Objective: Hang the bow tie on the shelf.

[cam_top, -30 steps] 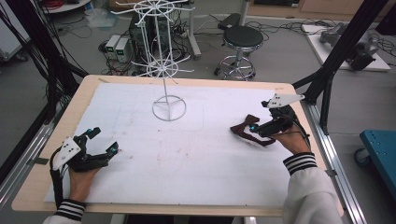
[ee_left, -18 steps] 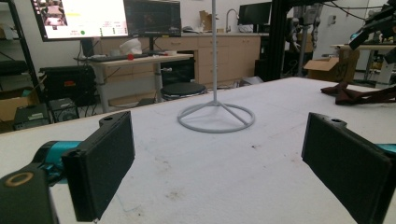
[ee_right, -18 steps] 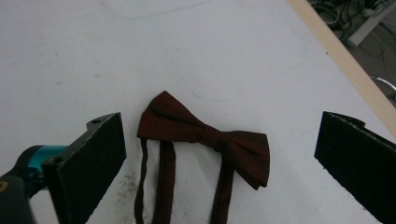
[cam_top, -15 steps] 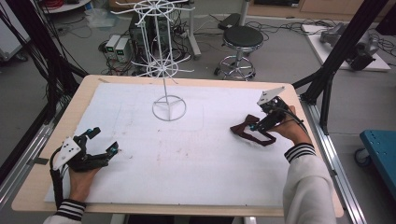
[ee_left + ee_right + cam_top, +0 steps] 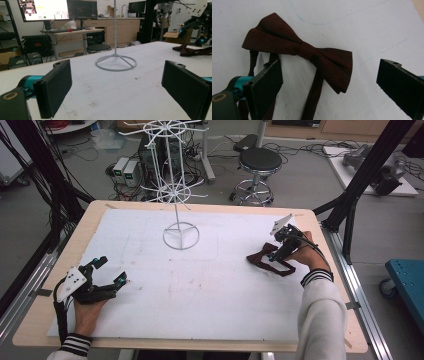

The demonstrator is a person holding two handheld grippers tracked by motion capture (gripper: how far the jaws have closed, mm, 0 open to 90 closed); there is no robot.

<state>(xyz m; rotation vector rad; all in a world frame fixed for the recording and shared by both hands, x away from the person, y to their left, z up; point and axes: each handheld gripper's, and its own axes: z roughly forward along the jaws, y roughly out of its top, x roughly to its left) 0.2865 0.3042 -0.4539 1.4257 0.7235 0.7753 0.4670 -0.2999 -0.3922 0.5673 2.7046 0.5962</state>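
A dark red bow tie (image 5: 304, 51) with a thin strap lies flat on the white table cover; in the high view the bow tie (image 5: 265, 260) sits at the right side. My right gripper (image 5: 277, 252) hovers just over it, pointing down, jaws wide open with the bow between and below them, nothing held. My left gripper (image 5: 111, 271) rests open at the near left of the table, empty. A white wire display stand (image 5: 180, 200) rises from its ring base (image 5: 116, 62) at the table's far middle.
The white cover (image 5: 200, 285) spreads over a wooden table (image 5: 90, 220). Black frame posts (image 5: 360, 185) stand at the right edge and cables hang at the left. A round stool (image 5: 257, 162) and floor equipment lie beyond the far edge.
My right gripper has risen and tilted downward over the bow tie, shifting slightly toward the table's far side. The left gripper has stayed still.
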